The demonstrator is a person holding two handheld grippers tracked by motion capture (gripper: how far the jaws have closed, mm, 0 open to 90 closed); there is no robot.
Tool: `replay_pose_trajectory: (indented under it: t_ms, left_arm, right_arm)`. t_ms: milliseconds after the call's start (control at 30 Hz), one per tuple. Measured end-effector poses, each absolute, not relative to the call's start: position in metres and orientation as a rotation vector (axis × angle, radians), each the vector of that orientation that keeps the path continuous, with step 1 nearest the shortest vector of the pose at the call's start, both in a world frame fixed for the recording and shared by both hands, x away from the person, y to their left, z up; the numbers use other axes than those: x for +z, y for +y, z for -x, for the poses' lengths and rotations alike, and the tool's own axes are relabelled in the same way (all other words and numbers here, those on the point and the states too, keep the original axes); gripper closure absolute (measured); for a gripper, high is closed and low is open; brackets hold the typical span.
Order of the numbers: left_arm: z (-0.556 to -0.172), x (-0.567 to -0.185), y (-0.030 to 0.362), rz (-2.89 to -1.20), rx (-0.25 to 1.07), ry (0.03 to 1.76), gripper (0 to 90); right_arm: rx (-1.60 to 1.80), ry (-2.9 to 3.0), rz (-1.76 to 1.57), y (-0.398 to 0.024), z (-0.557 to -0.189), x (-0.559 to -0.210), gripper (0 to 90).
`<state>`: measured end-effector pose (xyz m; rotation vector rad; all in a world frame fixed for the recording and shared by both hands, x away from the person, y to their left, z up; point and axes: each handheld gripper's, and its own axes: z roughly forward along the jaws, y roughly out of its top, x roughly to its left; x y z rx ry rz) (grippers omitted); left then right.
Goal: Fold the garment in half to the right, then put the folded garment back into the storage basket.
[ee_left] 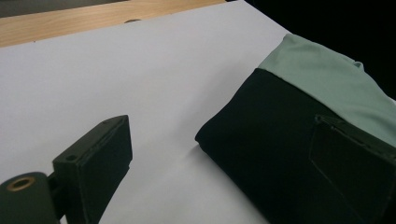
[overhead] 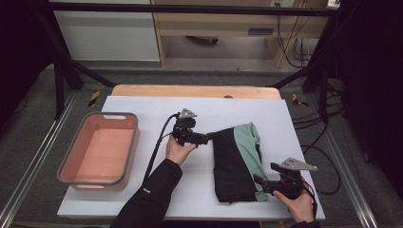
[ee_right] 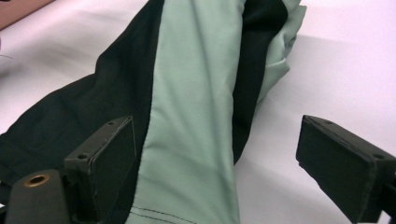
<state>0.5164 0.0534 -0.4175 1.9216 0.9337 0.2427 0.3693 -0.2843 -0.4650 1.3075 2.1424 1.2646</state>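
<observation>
High view, nearest edge first: right gripper sits at the near right corner of the folded garment, jaws parted wide, nothing pinched. Right gripper view agrees: the green panel and black cloth lie between and just under the two black jaws, pads not pressing on the fabric. Garment is black and mint green, folded into a narrow upright bundle, lying flat on the white tabletop, right of centre. Further back, left gripper points at the garment's far left corner, tips about at the edge. Left gripper view shows its jaws spread apart, one over bare tabletop, the other over the black cloth, no grip there either. Salmon-coloured tub stands at the tabletop's left, well apart from the garment, nothing inside that I can see.

Step, my guess: folding looks finished, grippers lining up on opposite corners. Next move likely calls for both jaws to close on the bundle's edges, catching all layers together so the fold doesn't fall open on the way to the tub.
</observation>
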Motion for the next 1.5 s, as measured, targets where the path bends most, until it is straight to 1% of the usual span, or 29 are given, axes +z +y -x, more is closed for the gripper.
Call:
replay_pose_trajectory:
  t_ms: [133,467,833,1100,1133,1167,1300,1333,1433,1500]
  left_arm:
    - [-0.521,-0.419,0.050,-1.900,0.234,0.942,6.0]
    - [-0.532,-0.421,0.037,-1.921,0.244,0.957,6.1]
    - [-0.541,-0.441,0.028,-1.958,0.202,1.009,7.3]
    - [-0.549,-0.454,0.026,-1.953,0.164,1.083,14.0]
    - [-0.549,-0.455,0.026,-1.959,0.160,1.090,14.2]
    - [-0.550,-0.457,0.026,-1.964,0.156,1.094,14.3]
    - [-0.549,-0.459,0.025,-1.984,0.154,1.094,14.2]
    - [-0.548,-0.458,0.026,-1.982,0.154,1.091,14.2]
    - [-0.547,-0.455,0.026,-1.981,0.158,1.082,14.1]
    - [-0.546,-0.454,0.026,-1.976,0.158,1.076,14.1]
  right_arm:
    - [1.265,2.138,-1.300,-0.285,-0.369,-0.464,12.4]
    - [1.267,2.139,-1.306,-0.285,-0.369,-0.464,12.3]
    - [1.262,2.154,-1.303,-0.284,-0.369,-0.466,12.2]
    - [1.255,2.167,-1.313,-0.284,-0.369,-0.466,13.1]
    - [1.256,2.171,-1.315,-0.284,-0.369,-0.466,14.7]
    - [1.251,2.174,-1.316,-0.284,-0.368,-0.467,18.1]
    - [1.205,2.189,-1.349,-0.286,-0.365,-0.467,39.4]
    - [1.203,2.193,-1.370,-0.287,-0.365,-0.468,43.4]
    - [1.198,2.219,-1.423,-0.289,-0.366,-0.470,51.4]
    - [1.189,2.241,-1.425,-0.289,-0.368,-0.473,53.7]
